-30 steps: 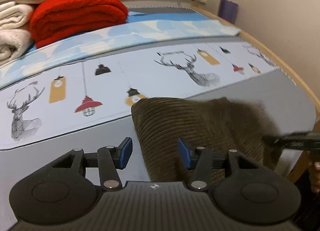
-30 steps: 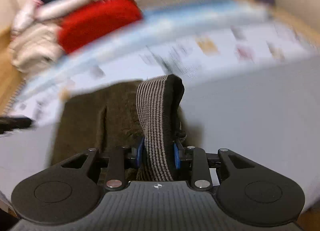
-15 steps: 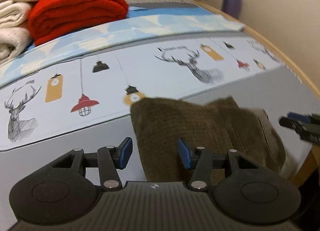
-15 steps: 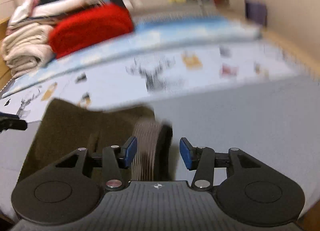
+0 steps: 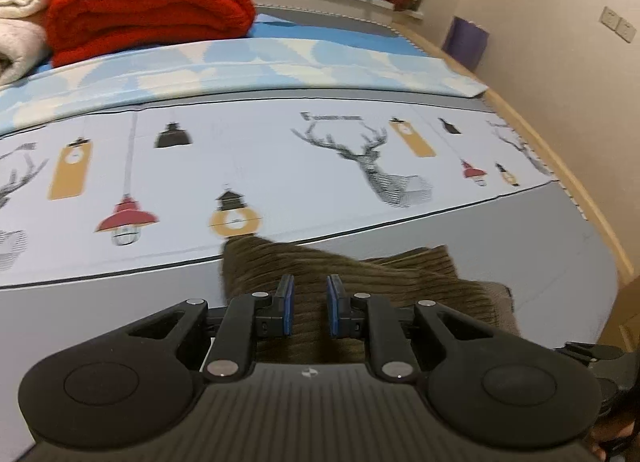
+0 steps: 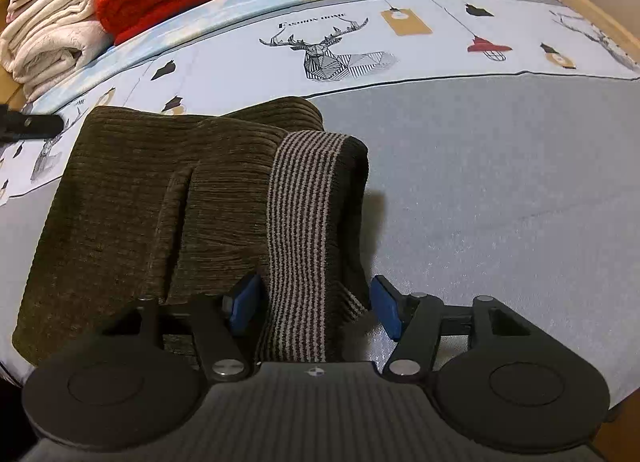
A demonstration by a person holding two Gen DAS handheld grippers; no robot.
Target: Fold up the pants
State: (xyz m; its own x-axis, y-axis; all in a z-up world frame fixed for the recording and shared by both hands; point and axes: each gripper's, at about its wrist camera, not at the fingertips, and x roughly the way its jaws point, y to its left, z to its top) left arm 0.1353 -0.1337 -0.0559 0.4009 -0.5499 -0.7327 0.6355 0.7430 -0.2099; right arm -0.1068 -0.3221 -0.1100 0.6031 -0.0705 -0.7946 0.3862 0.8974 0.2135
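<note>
- My right gripper [image 6: 314,304] stood wide open, its blue pads [image 6: 386,310] spread on either side of the striped waistband [image 6: 308,229] and, as far as I could see, not pressing it.
- That waistband rose as an upright folded ridge between my right fingers, its dark outer face turned toward the grey part of the bedspread [image 6: 500,181].
- My left gripper [image 5: 308,306] was narrowed to a small gap, and I could see brown ribbed cloth through that gap; whether the pads [image 5: 287,304] touched or pinched the cloth I could not tell.
- The pants [image 6: 140,201] lay folded into a compact brown corduroy block on the near edge of the bed, partly on the grey band and partly over the printed strip with the deer [image 6: 332,51] and lanterns.
- In the left view the pants [image 5: 380,274] sat directly under and ahead of my left fingers.
- A red blanket [image 5: 148,1] and cream blankets [image 6: 52,37] were stacked well apart from the pants, at the far side of the bed.
</note>
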